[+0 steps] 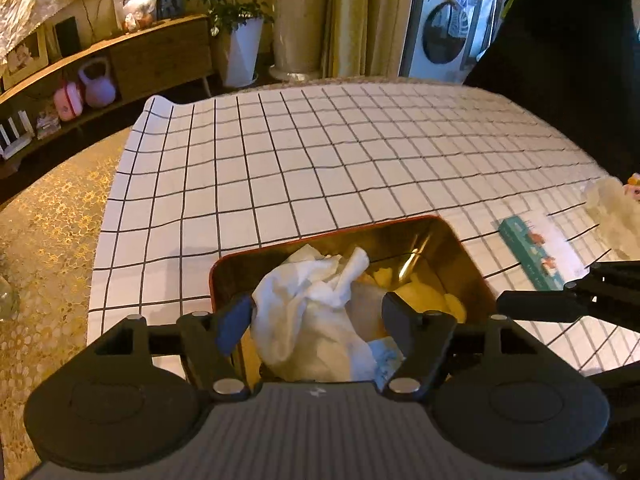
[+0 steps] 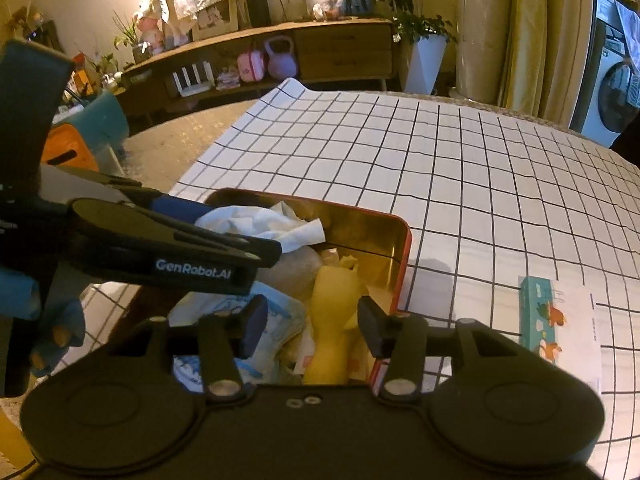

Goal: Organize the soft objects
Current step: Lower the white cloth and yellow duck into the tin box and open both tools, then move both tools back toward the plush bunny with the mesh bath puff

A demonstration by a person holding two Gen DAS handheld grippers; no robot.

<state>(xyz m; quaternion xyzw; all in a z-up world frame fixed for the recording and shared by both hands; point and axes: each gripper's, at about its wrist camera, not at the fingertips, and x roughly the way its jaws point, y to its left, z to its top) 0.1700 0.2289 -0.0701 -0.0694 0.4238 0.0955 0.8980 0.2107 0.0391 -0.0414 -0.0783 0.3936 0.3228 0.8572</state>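
Observation:
A red tin [image 1: 328, 226] with a gold inside stands on the grid cloth, close below both grippers. A crumpled white cloth [image 1: 312, 308] lies in it, between the fingers of my left gripper [image 1: 318, 322], which is open around it. Beside the cloth are a yellow soft toy [image 1: 420, 296] and a blue-printed white packet [image 1: 386, 360]. In the right wrist view my right gripper [image 2: 314, 328] is open over the tin [image 2: 404, 240], the yellow toy [image 2: 332, 320] between its fingers with gaps on both sides. The left gripper [image 2: 224, 228] reaches in from the left over the white cloth [image 2: 260, 220].
A teal and white flat packet [image 2: 556, 320] lies on the grid tablecloth [image 2: 480, 180] right of the tin. Crumpled clear plastic [image 1: 612, 212] sits at the far right edge. A person in dark clothing [image 1: 580, 60] stands behind the table. A blue-gloved hand [image 2: 52, 320] holds the left gripper.

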